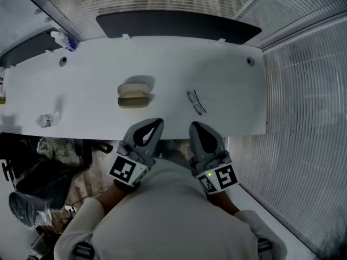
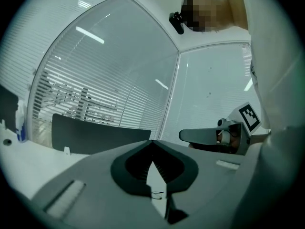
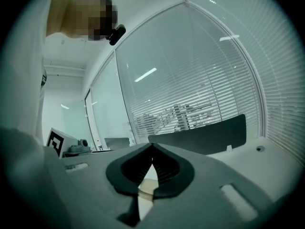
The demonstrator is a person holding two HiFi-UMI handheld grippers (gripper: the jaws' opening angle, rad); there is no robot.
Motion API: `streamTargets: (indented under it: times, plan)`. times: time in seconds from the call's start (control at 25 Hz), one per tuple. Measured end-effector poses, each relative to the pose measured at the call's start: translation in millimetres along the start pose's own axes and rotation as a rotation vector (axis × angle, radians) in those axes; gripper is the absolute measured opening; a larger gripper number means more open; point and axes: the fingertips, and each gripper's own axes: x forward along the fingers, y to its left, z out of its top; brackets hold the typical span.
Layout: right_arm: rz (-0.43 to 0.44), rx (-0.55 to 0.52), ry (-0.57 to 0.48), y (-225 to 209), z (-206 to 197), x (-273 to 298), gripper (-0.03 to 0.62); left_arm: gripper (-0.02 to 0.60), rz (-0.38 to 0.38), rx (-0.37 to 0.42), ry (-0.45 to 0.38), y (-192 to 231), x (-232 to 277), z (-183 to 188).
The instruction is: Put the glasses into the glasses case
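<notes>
A beige glasses case (image 1: 134, 95), closed, lies on the white table (image 1: 227, 85), left of centre. A thin dark-framed pair of glasses (image 1: 196, 102) rests to its right. Both grippers hover at the table's near edge, short of both objects. My left gripper (image 1: 157, 122) has its jaws together and empty, and through the slot below its tips (image 2: 152, 142) the glasses (image 2: 157, 193) show small. My right gripper (image 1: 195, 125) is shut and empty, and the case (image 3: 147, 187) shows through its slot (image 3: 152, 144).
A crumpled wrapper (image 1: 46, 120) lies at the table's left, and a small bottle (image 1: 64, 39) at the far left corner. A dark panel (image 1: 173, 23) runs along the far edge. Glass walls with blinds (image 1: 303, 102) stand behind and to the right. Bags (image 1: 43, 172) sit on the floor at left.
</notes>
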Motion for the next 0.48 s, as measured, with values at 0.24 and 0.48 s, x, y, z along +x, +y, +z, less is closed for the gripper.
streamTargets:
  times: [0.24, 0.48]
  plan:
    - [-0.019, -0.012, 0.023, -8, -8, -3, 0.002, 0.002, -0.002, 0.007, 0.023, 3, 5, -17]
    - [-0.027, -0.075, 0.082, -31, -25, 11, 0.002, 0.002, -0.051, 0.042, 0.070, 6, 34, -45]
